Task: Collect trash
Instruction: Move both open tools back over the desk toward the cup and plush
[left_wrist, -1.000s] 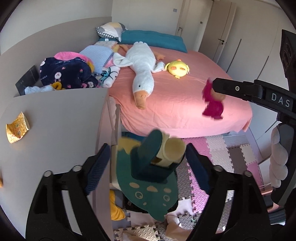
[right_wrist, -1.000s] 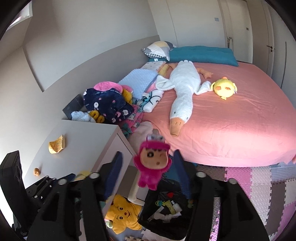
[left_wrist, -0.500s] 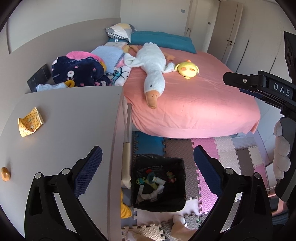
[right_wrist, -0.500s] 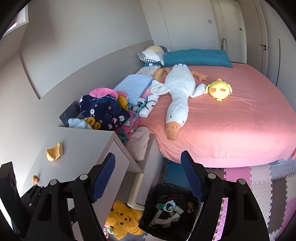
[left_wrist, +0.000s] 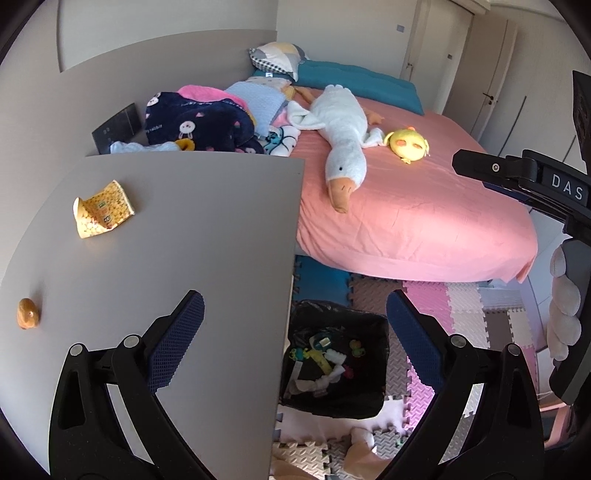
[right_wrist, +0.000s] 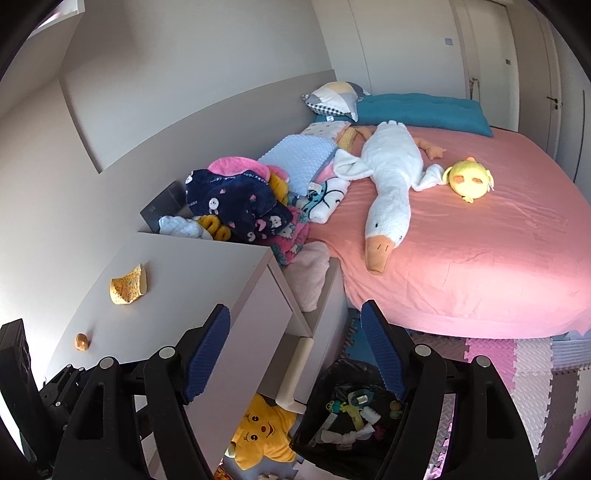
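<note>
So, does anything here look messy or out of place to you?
Yes. A crumpled yellow wrapper and a small brown lump lie loose on the grey cabinet top. A heap of clothes and blankets is piled at the bed's edge. A yellow star plush lies on the floor beside the black bin.

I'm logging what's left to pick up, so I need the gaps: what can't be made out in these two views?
- Small orange-brown object on the grey tabletop: too small to identify in either view.
- Yellow crumpled wrapper: its print is too small to read.
- Black bin: right tool's finger covers part; contents too small to name.
- Yellow star plush: the cabinet hides part of it.
</note>
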